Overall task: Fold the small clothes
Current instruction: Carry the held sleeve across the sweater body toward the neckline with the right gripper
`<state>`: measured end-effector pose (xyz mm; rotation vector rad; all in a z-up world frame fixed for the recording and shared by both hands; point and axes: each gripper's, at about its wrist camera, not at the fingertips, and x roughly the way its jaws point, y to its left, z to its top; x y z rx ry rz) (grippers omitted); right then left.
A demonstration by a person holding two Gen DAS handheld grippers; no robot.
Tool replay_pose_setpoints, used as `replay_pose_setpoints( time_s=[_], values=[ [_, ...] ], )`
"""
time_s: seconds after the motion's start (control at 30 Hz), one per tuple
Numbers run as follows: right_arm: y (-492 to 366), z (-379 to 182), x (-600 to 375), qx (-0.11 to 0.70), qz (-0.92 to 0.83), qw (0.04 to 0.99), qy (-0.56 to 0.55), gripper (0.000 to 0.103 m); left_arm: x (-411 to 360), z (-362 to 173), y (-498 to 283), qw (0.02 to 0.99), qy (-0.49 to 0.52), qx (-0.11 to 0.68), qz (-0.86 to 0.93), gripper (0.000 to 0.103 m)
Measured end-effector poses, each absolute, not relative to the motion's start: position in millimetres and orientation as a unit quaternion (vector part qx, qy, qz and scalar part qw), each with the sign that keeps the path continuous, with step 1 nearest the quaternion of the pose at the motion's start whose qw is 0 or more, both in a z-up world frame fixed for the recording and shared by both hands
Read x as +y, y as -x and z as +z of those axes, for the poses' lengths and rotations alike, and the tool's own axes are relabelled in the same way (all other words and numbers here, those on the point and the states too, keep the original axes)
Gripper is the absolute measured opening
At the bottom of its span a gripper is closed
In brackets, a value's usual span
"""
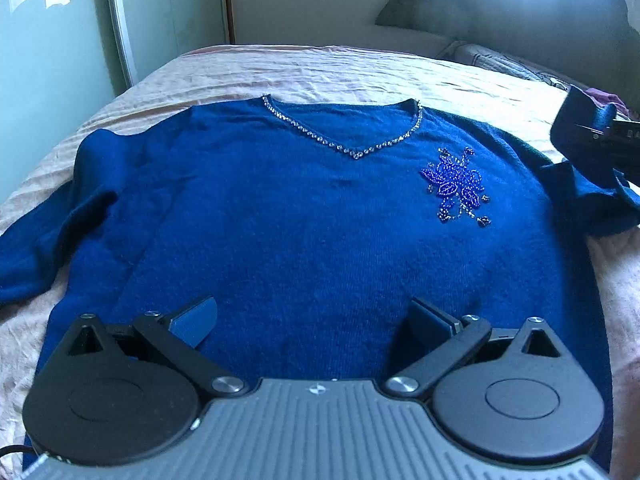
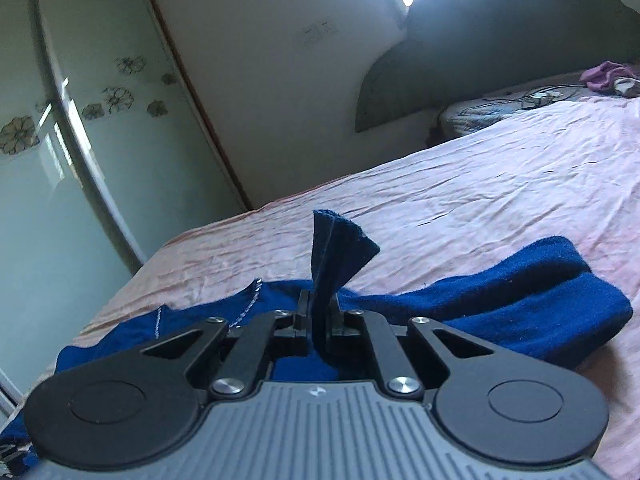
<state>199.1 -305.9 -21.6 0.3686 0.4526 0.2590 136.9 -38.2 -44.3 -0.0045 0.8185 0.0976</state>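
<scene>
A blue sweater lies front-up on a bed covered with a wrinkled pink sheet. Its V-neck, edged with a rhinestone trim, points toward the lower hem. A beaded flower is sewn on the chest, to the right of the neckline in the left wrist view.

Left gripper: held over the lower part of the sweater body, jaws spread wide apart, with nothing between the fingers. The fabric below appears flat and smooth.

Right gripper: jaws closed on a fold of the sweater's blue fabric. A pinched peak stands upright above the fingertips. In the left wrist view this gripper appears at the right edge of the frame, at the end of the sleeve on that side, with dark fabric bunched around it.

One sleeve rests flat on the sheet at the left edge of the left wrist view, angled outward and down. In the right wrist view a thick blue band of fabric runs rightward from the gripper across the sheet.

Background: a headboard against the wall, a wardrobe with flower-patterned glass doors, and a purple cloth at the far end of the bed.
</scene>
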Motion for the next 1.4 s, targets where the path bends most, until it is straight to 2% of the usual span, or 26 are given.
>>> replay_pose_setpoints(
  time_s=[1.0,1.4],
  values=[
    [-227,-12,-173,0.26,0.217,0.934,-0.114,0.006,8,-42,-129,0.915,0.039,0.398,0.058,0.103],
    [-236,-14,-122,0.277,0.252,0.923,-0.091,0.006,-1,-51,-122,0.921,0.007,0.384,0.057,0.103]
  ],
)
